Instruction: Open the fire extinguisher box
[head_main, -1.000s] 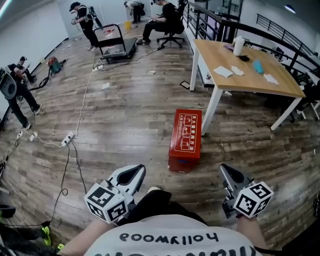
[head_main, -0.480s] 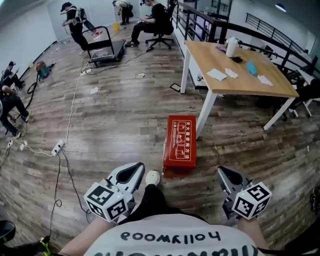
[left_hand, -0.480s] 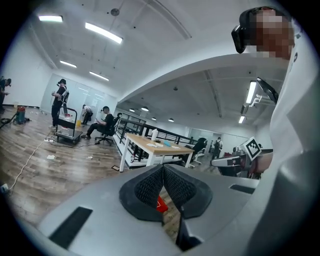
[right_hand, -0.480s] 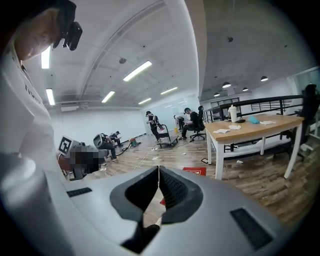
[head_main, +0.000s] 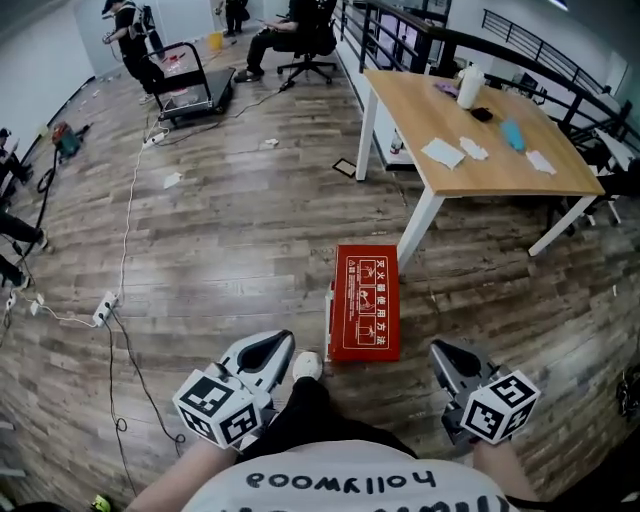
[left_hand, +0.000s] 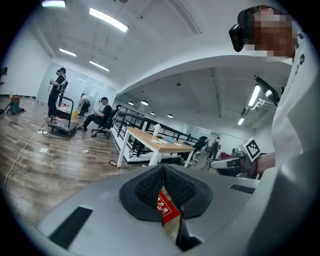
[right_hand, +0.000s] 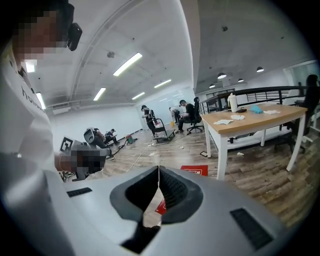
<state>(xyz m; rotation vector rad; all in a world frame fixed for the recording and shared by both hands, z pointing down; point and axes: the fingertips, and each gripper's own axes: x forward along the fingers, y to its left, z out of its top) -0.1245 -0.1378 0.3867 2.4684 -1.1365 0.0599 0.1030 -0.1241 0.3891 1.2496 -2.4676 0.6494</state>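
Note:
The red fire extinguisher box (head_main: 365, 315) lies flat and closed on the wood floor, its printed lid up, close in front of my feet. My left gripper (head_main: 270, 347) hangs to the box's near left, its jaws shut on nothing. My right gripper (head_main: 449, 357) hangs to the box's near right, also shut and empty. Both are well above the floor and apart from the box. In the left gripper view the pads (left_hand: 163, 170) meet, with a strip of the red box (left_hand: 168, 208) showing below them. In the right gripper view the box (right_hand: 196, 170) lies beyond the shut tips (right_hand: 159, 171).
A wooden table (head_main: 480, 160) with papers and a bottle stands just behind the box, its white leg (head_main: 415, 232) next to the box's far right corner. A power strip (head_main: 103, 308) with cables lies at the left. My shoe (head_main: 306, 367) is beside the box. People and a cart are far back.
The view has moved forward: the box has come nearer and now lies between the two grippers. Both grippers stay shut and keep their pose.

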